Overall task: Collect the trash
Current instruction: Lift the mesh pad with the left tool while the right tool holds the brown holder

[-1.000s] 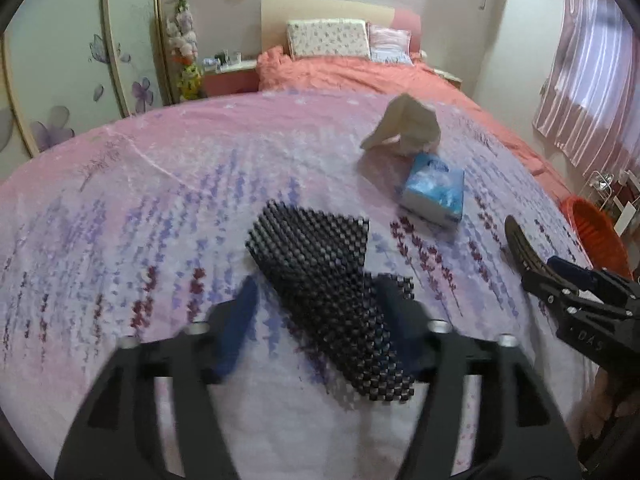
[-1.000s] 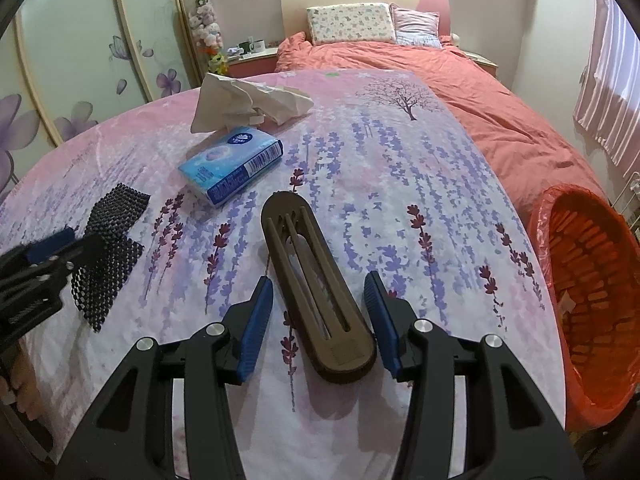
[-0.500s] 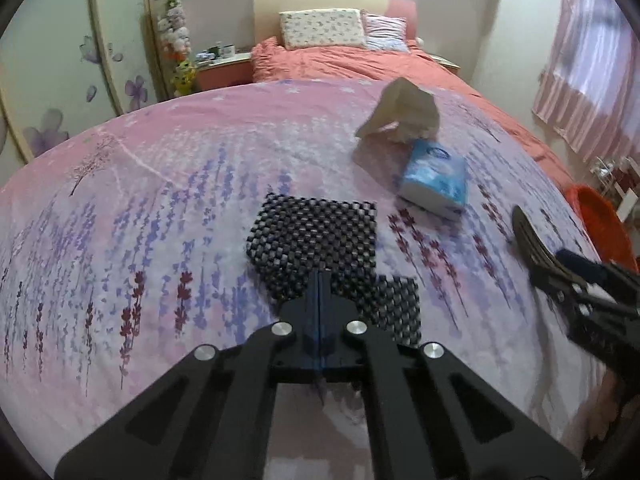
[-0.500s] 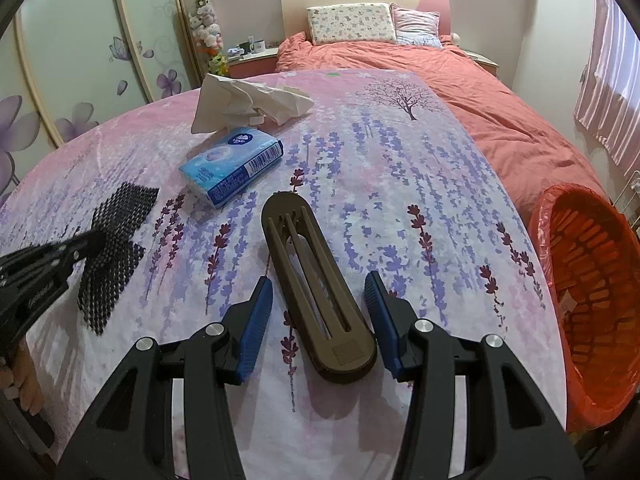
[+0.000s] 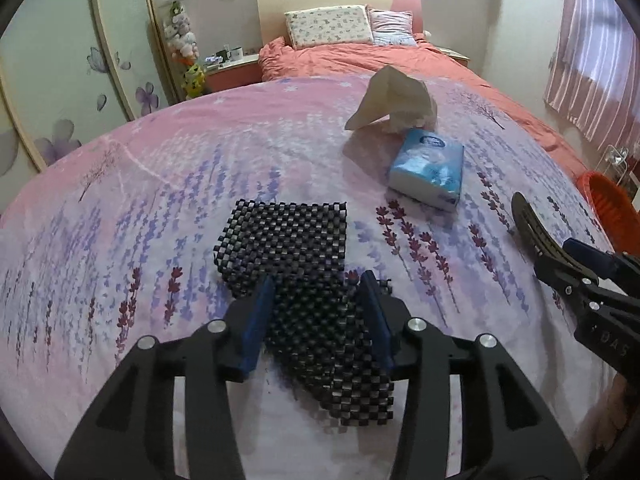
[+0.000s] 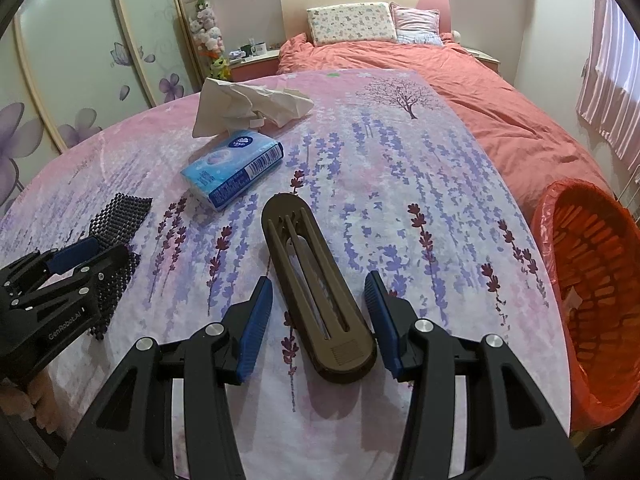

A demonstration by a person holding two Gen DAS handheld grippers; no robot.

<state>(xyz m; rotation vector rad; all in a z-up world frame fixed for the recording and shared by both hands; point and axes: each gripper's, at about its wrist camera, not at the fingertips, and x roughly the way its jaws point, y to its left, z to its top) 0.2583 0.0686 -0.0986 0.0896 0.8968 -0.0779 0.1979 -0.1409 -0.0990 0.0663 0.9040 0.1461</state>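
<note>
Left gripper (image 5: 318, 312): black two-finger tool with blue pads, at the near left edge of the table; its jaws are opening, with the mesh mat lying between them and the pads not pressing on it.
Black mesh mat (image 5: 304, 276): open-weave rubbery sheet, flat on the cloth, folded or kinked about its middle; its near part runs under the left gripper and its far part spreads out beyond the fingertips.
Right gripper (image 6: 319, 312): same black tool with blue pads, near and right of the left one; jaws stand apart on either side of the brown holder, a gap showing on the left side, the right pad just beside it; I cannot tell if that pad touches.
Brown slotted holder (image 6: 316, 284): long oval dark-brown plastic piece with lengthwise slots, flat on the cloth, its near end between the right gripper's fingers and its far end pointing away.
Tablecloth (image 6: 400, 184): pink and lilac cloth printed with lavender sprigs and a tree, covering the table.
Blue tissue pack (image 6: 233, 166): soft rectangular pack, further off, left of the holder's far end.
Crumpled beige paper (image 6: 248, 106): just beyond the tissue pack, touching or nearly so.
Orange basket (image 6: 592, 284): slatted plastic bin with an orange liner, at the right edge below table level.
Bed (image 6: 420, 64): coral-covered, with two pillows, far behind.
</note>
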